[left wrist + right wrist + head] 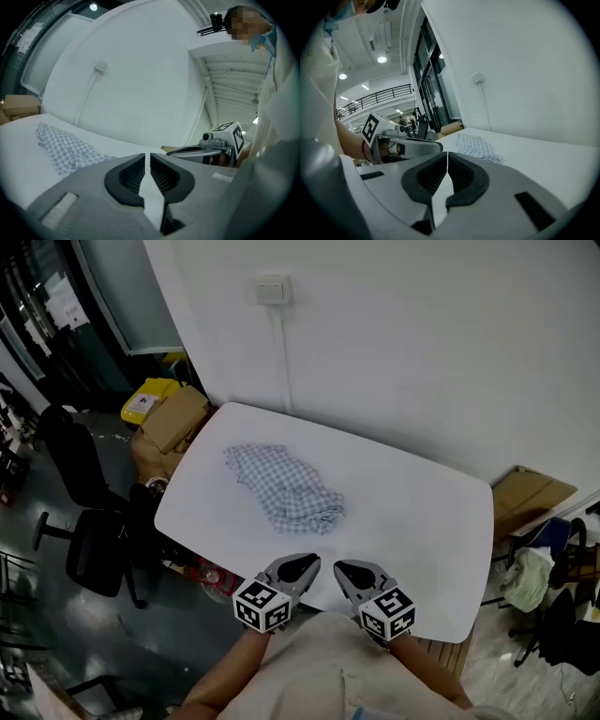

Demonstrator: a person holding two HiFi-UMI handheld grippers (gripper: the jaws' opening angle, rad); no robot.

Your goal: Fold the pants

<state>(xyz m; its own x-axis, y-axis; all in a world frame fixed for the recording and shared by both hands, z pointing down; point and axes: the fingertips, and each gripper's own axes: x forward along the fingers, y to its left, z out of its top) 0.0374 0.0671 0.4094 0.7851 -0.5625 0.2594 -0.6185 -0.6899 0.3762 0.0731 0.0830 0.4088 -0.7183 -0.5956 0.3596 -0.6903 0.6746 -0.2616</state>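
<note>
Pants [281, 486]: blue-white check, crumpled in a heap left of centre on the white table [422, 512]. My left gripper [298, 568] and right gripper [353, 575]: side by side over the near edge, both closed, empty.

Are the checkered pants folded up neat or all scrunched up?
Scrunched up. The checkered pants lie in a wrinkled, lumpy heap on the white table, with no straight edges or flat layers.
</note>
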